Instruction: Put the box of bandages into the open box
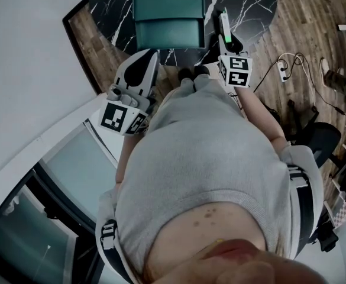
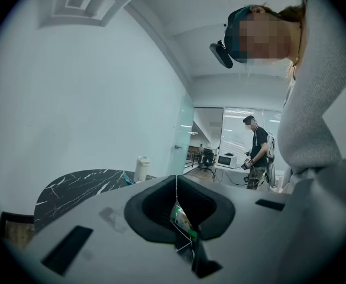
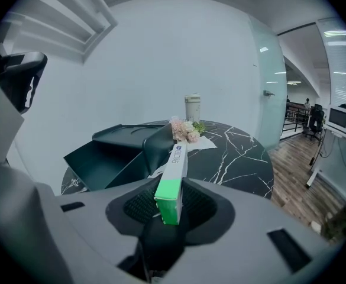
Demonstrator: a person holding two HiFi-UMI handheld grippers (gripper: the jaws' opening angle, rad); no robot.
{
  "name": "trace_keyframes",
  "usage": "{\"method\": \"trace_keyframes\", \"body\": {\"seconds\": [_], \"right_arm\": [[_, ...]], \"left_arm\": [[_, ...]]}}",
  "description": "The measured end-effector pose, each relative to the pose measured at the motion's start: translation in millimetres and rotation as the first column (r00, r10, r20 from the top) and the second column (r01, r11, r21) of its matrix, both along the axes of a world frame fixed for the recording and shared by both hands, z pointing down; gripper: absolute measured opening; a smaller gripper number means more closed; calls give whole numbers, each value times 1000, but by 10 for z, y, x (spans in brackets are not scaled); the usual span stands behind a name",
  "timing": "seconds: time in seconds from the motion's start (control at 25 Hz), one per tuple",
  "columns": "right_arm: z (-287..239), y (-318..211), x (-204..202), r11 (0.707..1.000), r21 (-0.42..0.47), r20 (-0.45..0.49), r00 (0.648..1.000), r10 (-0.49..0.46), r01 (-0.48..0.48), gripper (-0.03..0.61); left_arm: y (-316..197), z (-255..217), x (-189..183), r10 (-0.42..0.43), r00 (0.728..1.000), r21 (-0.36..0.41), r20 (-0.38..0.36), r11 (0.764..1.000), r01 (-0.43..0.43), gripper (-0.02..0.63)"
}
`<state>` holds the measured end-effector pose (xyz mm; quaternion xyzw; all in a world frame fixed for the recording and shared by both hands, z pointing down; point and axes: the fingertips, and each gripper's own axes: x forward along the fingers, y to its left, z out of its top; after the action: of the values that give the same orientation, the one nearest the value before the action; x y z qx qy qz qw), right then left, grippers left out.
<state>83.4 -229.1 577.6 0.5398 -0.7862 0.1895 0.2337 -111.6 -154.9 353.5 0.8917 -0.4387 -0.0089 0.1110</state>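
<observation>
The box of bandages (image 3: 174,179) is long, white and green. My right gripper (image 3: 171,210) is shut on its green end, and the box sticks out ahead toward the table. In the head view this gripper (image 1: 226,38) holds the bandage box (image 1: 225,26) just right of the open box (image 1: 168,33). The open box (image 3: 102,158) is dark green, its lid folded back, and stands on the black marble table (image 3: 235,152). My left gripper (image 1: 142,65) hangs near the table's edge, below and left of the open box, pads together. In its own view the gripper (image 2: 177,201) shows a closed seam, with a green-white sliver low behind it.
Pink flowers (image 3: 184,129) and a white cup (image 3: 192,107) stand at the table's far side behind the open box. Wooden floor with cables (image 1: 285,67) lies to the right. My own grey-clad body (image 1: 208,158) fills the space between the grippers. Another person (image 2: 256,152) stands far off.
</observation>
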Motion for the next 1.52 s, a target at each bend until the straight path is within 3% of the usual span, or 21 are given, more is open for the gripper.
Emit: {"method": "trace_keyframes", "body": {"seconds": [0.76,1.52], "right_arm": [[-352,-21,136,997,62,15,999,37,-38,146],[-956,78,1,991,127,37,998,-51,45,146]], "left_arm": [[-77,-32,82,29,999,20,-17,999,-28,14],[-115,-88,237,65,996,56,-59,997,-61,14]]}}
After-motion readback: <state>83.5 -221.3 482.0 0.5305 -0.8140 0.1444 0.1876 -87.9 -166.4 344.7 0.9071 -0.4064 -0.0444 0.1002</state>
